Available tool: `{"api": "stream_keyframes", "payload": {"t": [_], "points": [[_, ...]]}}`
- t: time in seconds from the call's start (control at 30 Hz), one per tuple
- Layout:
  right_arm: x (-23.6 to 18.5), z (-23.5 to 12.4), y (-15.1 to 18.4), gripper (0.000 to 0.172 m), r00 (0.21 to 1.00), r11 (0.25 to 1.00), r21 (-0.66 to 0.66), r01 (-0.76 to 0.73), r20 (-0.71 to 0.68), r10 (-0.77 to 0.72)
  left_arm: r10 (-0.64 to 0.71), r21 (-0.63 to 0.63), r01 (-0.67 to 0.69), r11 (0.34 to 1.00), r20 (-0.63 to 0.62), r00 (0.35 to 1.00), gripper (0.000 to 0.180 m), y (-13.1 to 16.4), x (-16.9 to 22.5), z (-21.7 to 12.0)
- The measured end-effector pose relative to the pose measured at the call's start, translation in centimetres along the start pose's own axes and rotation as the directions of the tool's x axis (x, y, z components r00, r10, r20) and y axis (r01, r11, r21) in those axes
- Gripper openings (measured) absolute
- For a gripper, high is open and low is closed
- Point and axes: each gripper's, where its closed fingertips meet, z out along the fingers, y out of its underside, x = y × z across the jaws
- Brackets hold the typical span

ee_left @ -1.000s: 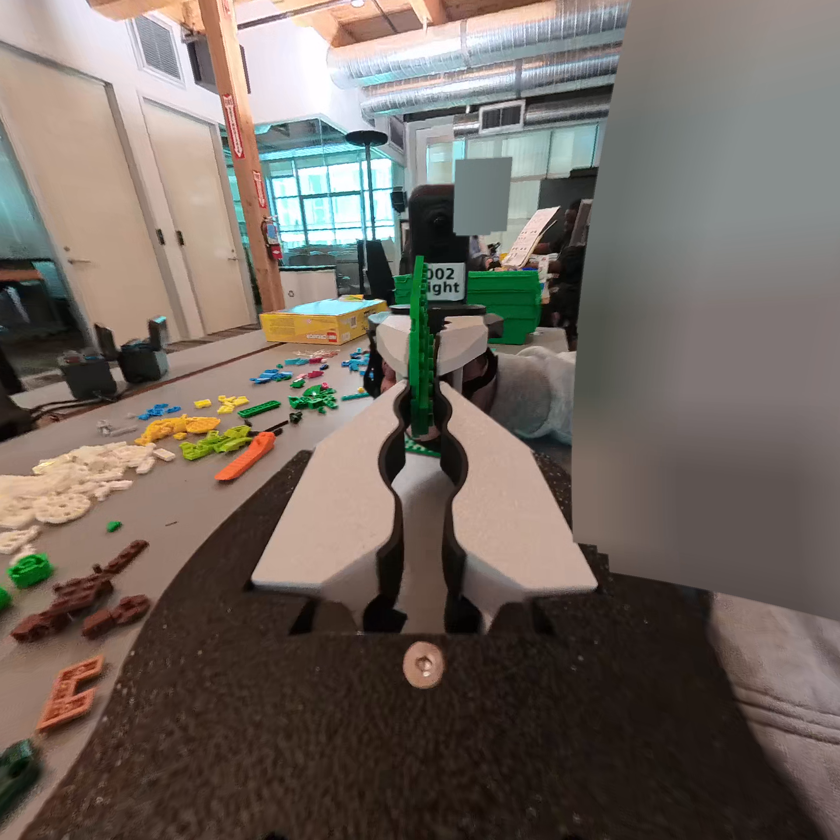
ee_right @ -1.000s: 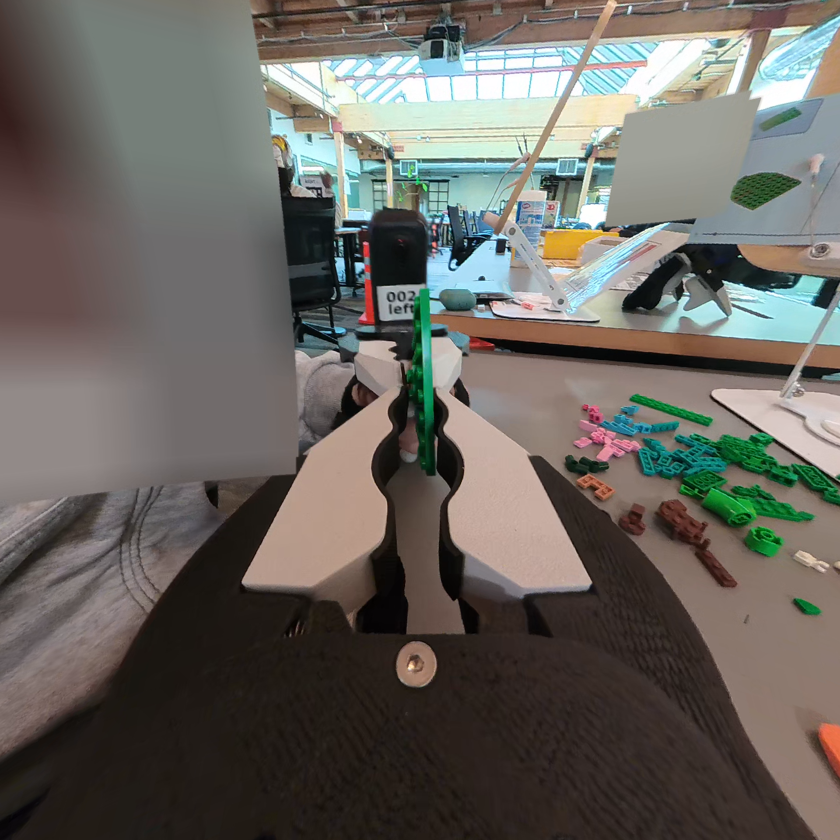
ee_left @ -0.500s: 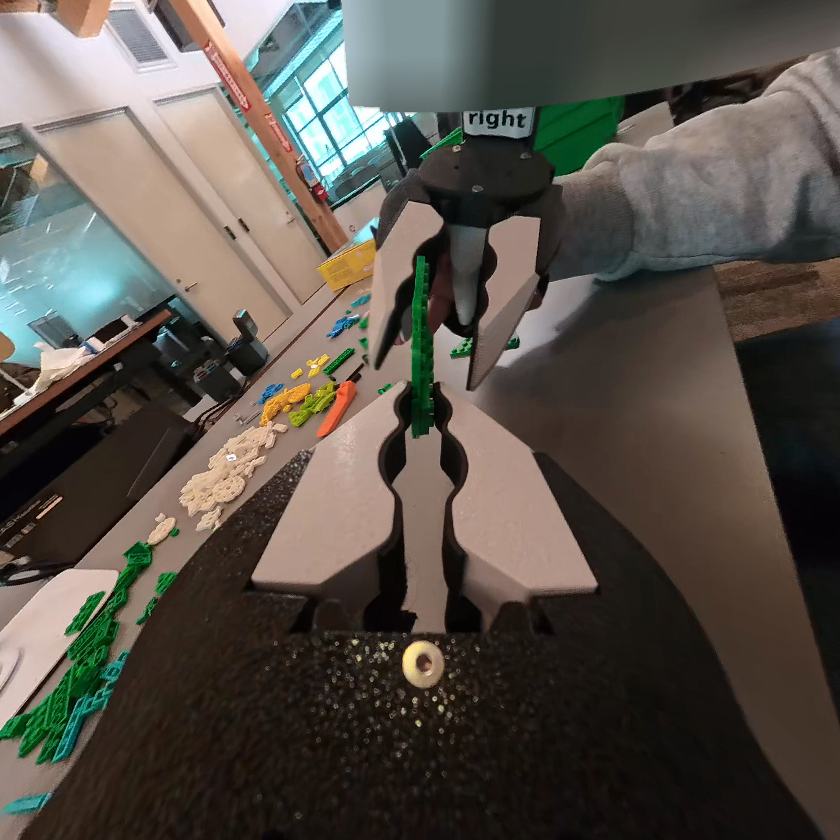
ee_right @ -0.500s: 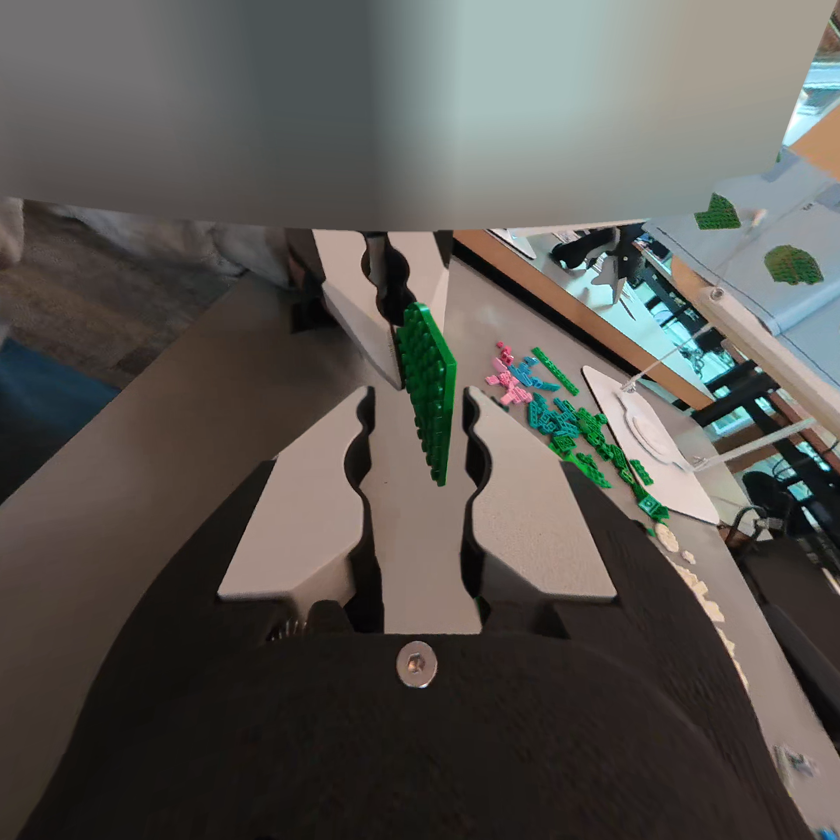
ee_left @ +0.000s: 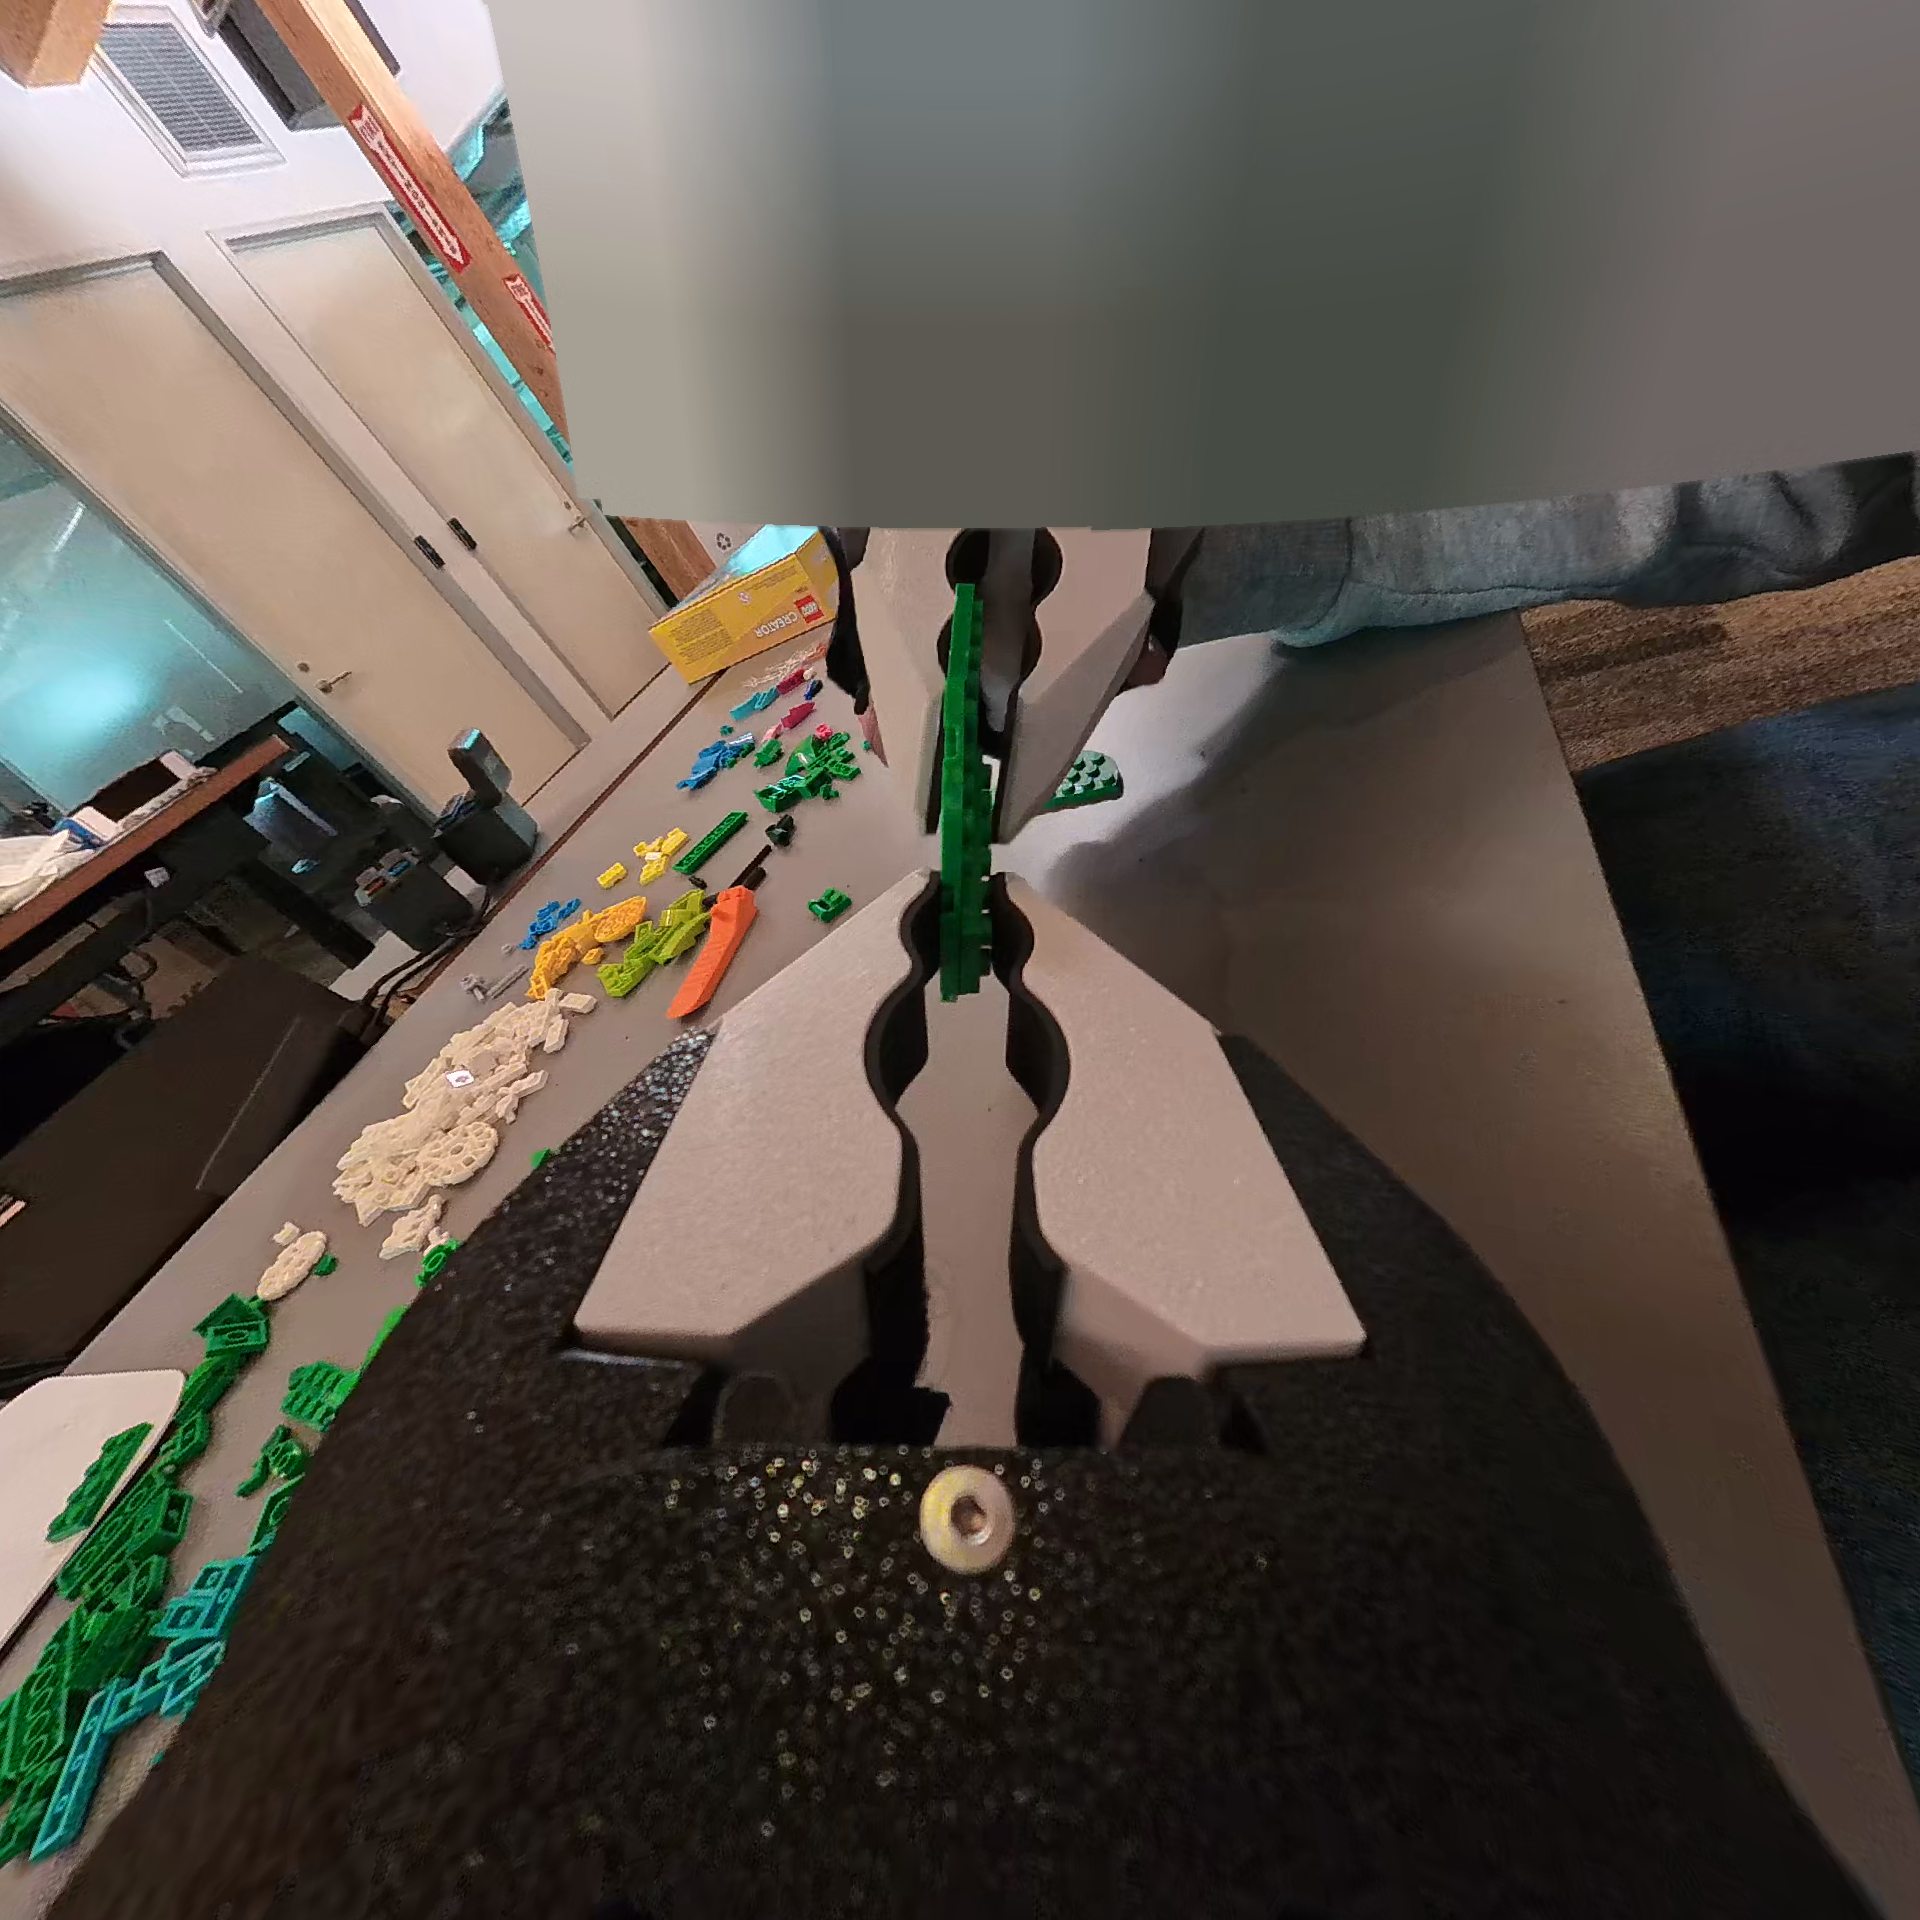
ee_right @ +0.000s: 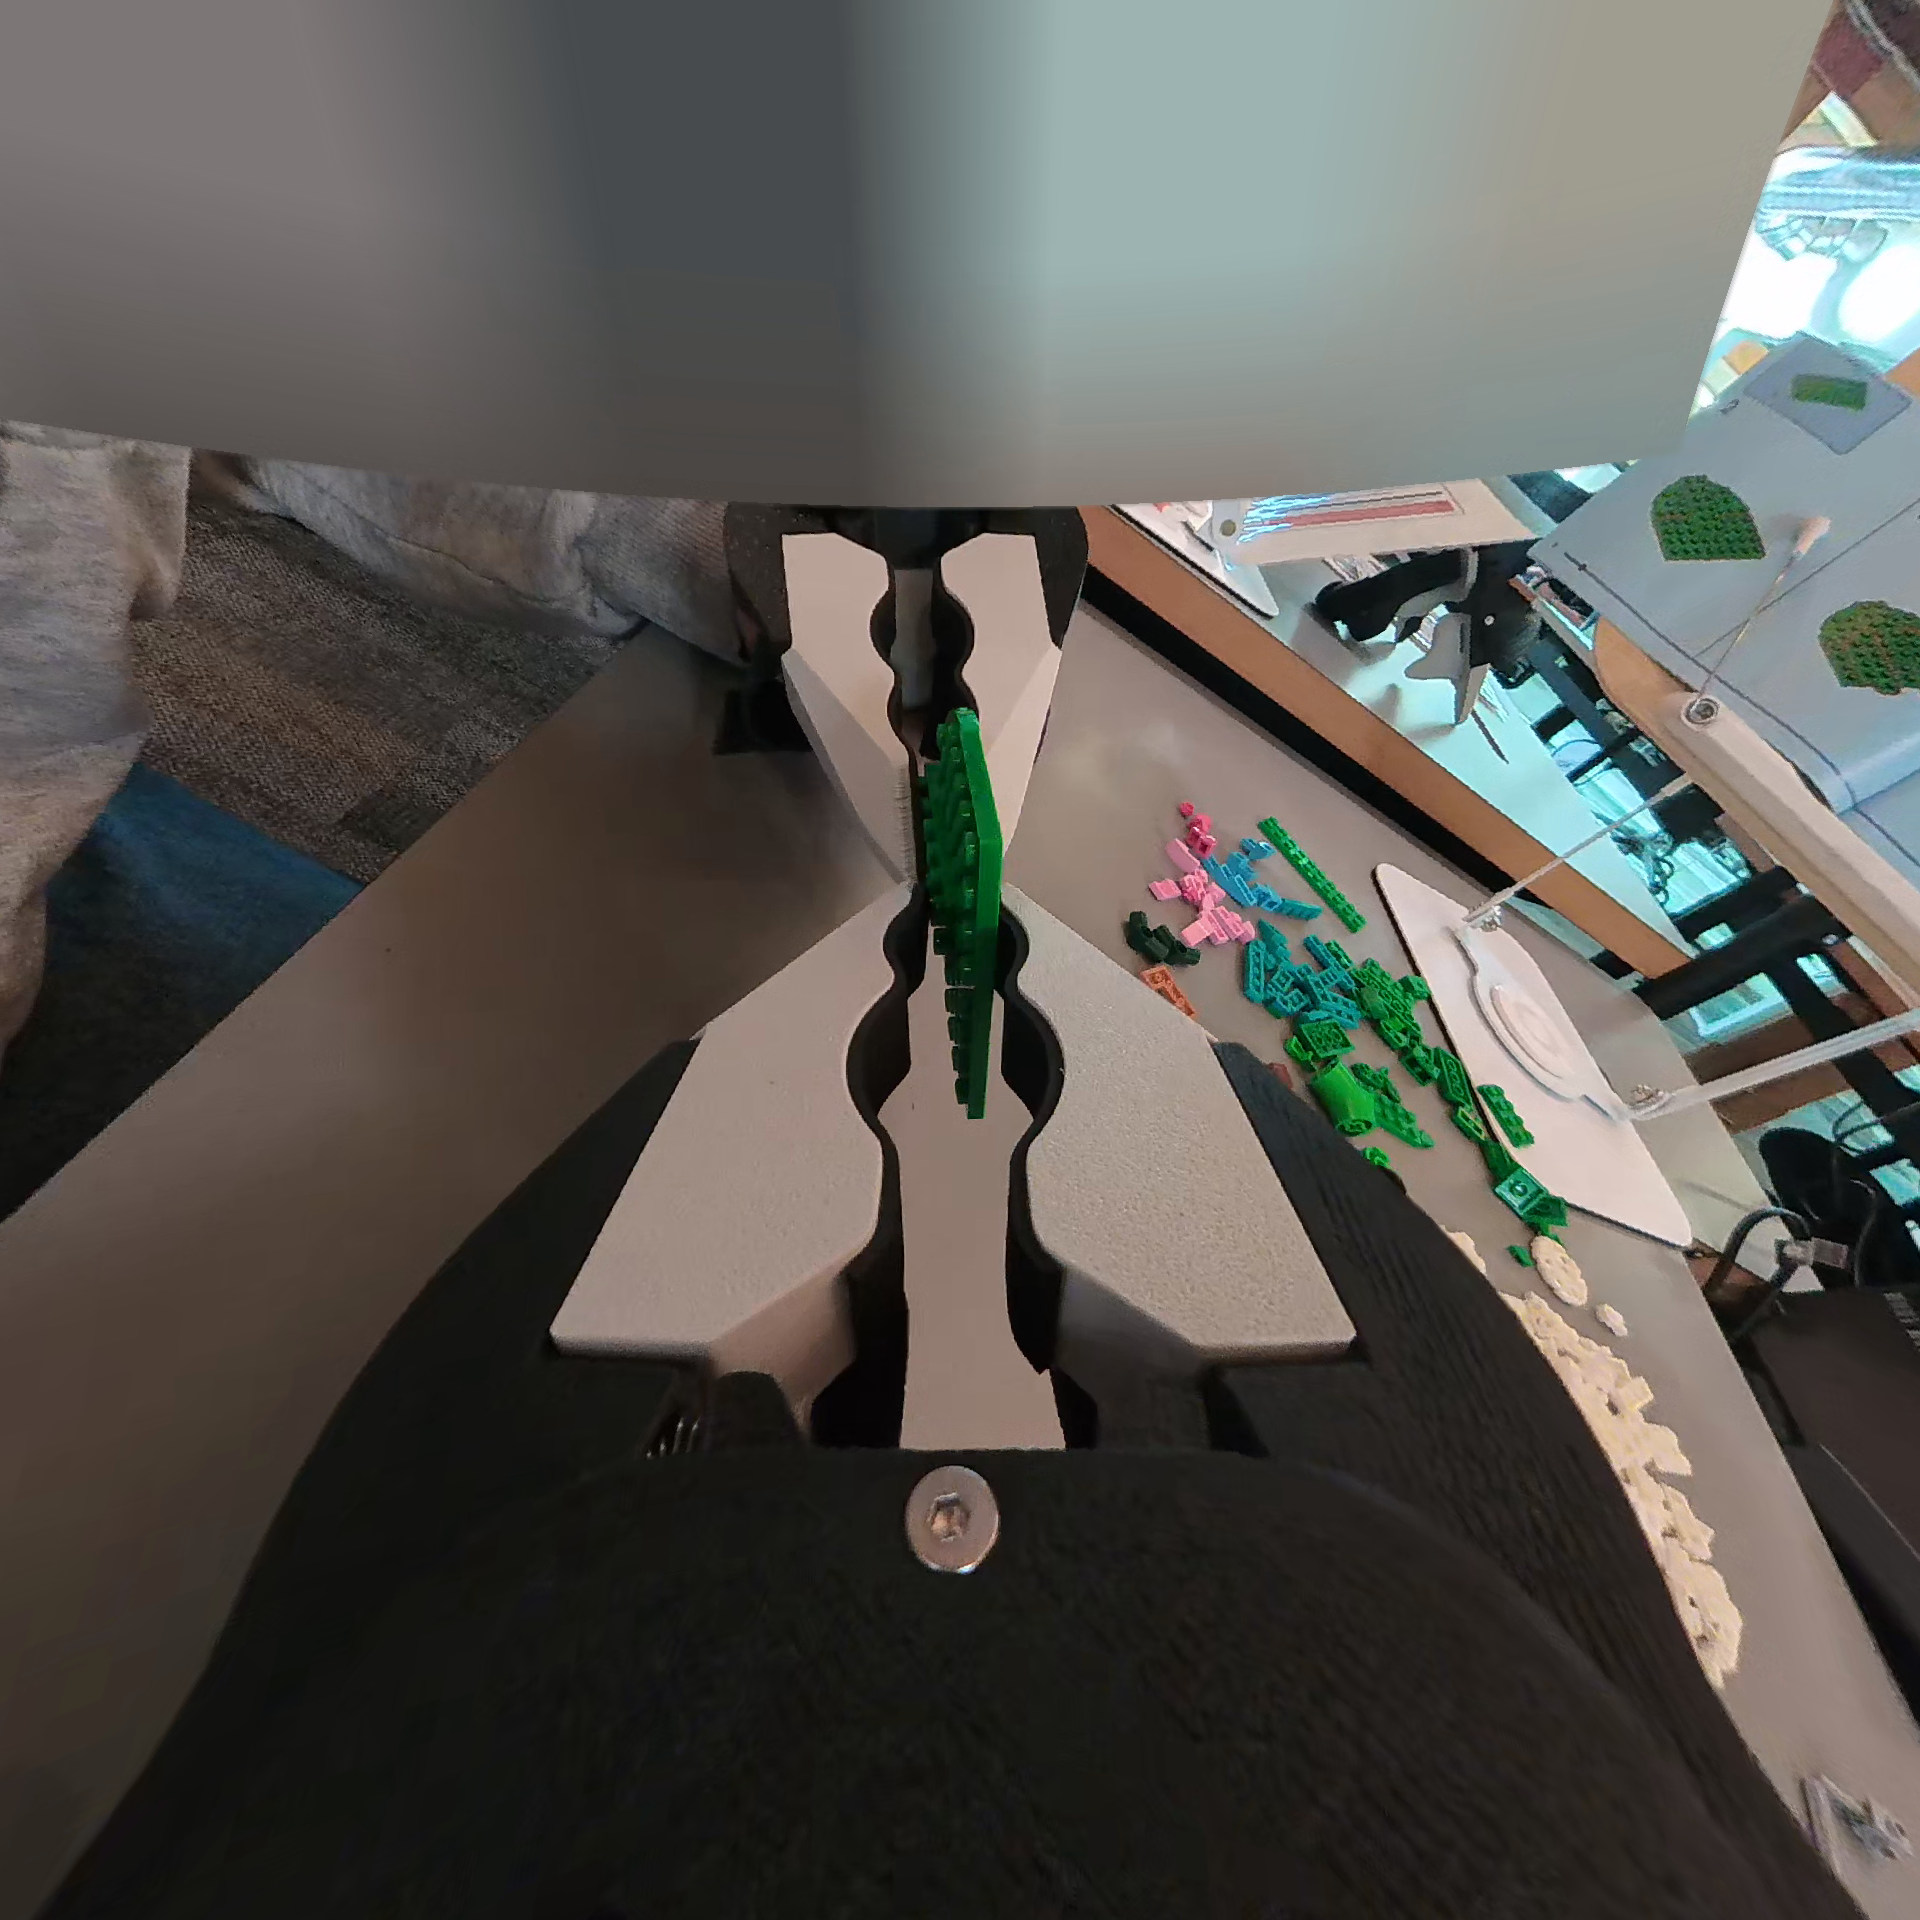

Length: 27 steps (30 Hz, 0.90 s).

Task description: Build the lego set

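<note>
A green studded plate (ee_left: 961, 790) stands on edge above the grey table (ee_left: 1330, 935), held between my two grippers, which face each other tip to tip. My left gripper (ee_left: 961, 896) is shut on the plate's near end, its pads pressing both faces. My right gripper (ee_left: 964, 829) comes from the far side and grips the other end. In the right wrist view my right gripper (ee_right: 961, 914) is shut on the plate (ee_right: 968, 862), one pad on the studs and one on the flat back. The left gripper (ee_right: 954, 847) holds the plate's far end there.
Sorted brick piles lie on the table: white (ee_left: 447, 1132), green and teal (ee_left: 114, 1558), yellow and lime (ee_left: 613, 940), pink and teal (ee_right: 1236, 894). There is also an orange separator tool (ee_left: 717, 951), a yellow box (ee_left: 743, 623), a green wedge plate (ee_left: 1086, 779) and a white stand base (ee_right: 1507, 1049). A grey sleeve (ee_left: 1507, 561) reaches in. Both grippers' tips are close together, under 4 cm apart.
Both grippers tilted down toward the table with the plate. My right gripper opened half a second ago, while the left kept hold, and has now shut on the plate again.
</note>
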Motion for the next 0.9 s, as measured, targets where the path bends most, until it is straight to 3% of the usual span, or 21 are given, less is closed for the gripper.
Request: {"api": "stream_keyframes", "payload": {"t": [0.33, 0.67, 0.9], "points": [[-0.4, 0.0, -0.2, 0.006, 1.000, 1.000, -0.001, -0.003, 0.031, 0.003, -0.020, 0.014, 0.021, 1.000, -0.026, 0.999, 0.005, -0.2, 0.2, -0.1], [-2.2, -0.2, -0.1, 0.006, 0.985, 0.998, -0.011, -0.065, 0.160, 0.066, -0.026, -0.017, 0.024, 1.000, -0.147, 0.989, 0.006, 0.0, 2.0, 0.0], [-1.4, -0.3, -0.3, 0.006, 0.989, 0.996, 0.009, -0.089, 0.120, 0.087, -0.012, 0.004, 0.012, 1.000, -0.074, 0.997, 0.006, -0.3, 1.2, 0.0]]}}
